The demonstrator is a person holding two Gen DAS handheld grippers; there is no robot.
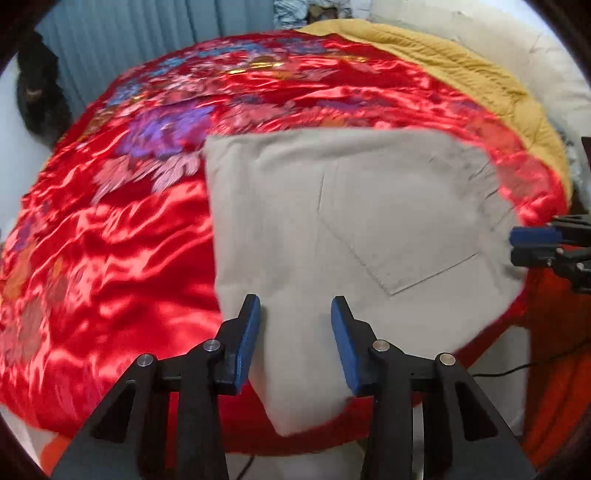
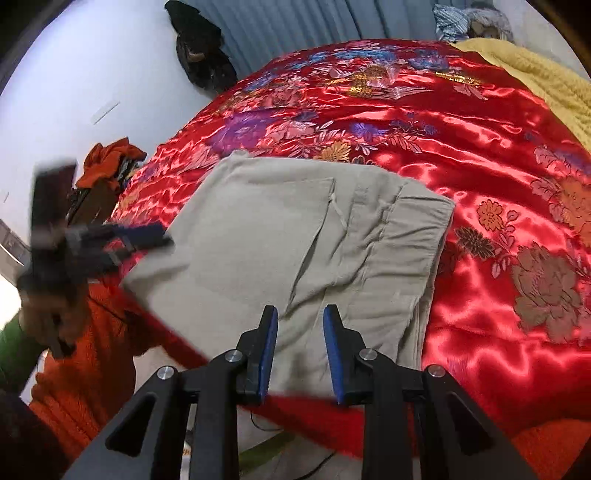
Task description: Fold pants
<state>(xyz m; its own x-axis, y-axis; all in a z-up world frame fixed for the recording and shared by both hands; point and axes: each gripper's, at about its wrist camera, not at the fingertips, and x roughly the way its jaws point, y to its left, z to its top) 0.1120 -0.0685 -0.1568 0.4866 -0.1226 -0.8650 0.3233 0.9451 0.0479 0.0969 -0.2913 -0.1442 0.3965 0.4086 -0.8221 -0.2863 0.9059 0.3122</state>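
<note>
The beige pants [image 1: 332,229] lie folded into a compact rectangle on a red satin floral bedspread [image 1: 110,240], back pocket facing up. My left gripper [image 1: 295,306] is open and empty above the pants' near edge. My right gripper [image 2: 300,317] is open and empty above the pants [image 2: 295,236] near their front edge. The right gripper also shows at the right edge of the left wrist view [image 1: 532,245]. The left gripper appears blurred at the left of the right wrist view [image 2: 147,236].
A yellow blanket [image 1: 443,59] and a cream cover [image 1: 498,40] lie at the bed's far right. Blue curtains [image 2: 314,22] hang behind. A dark bag [image 2: 199,48] hangs on the wall. Orange clothes [image 2: 110,158] sit to the left. A cable [image 1: 517,365] runs on the floor.
</note>
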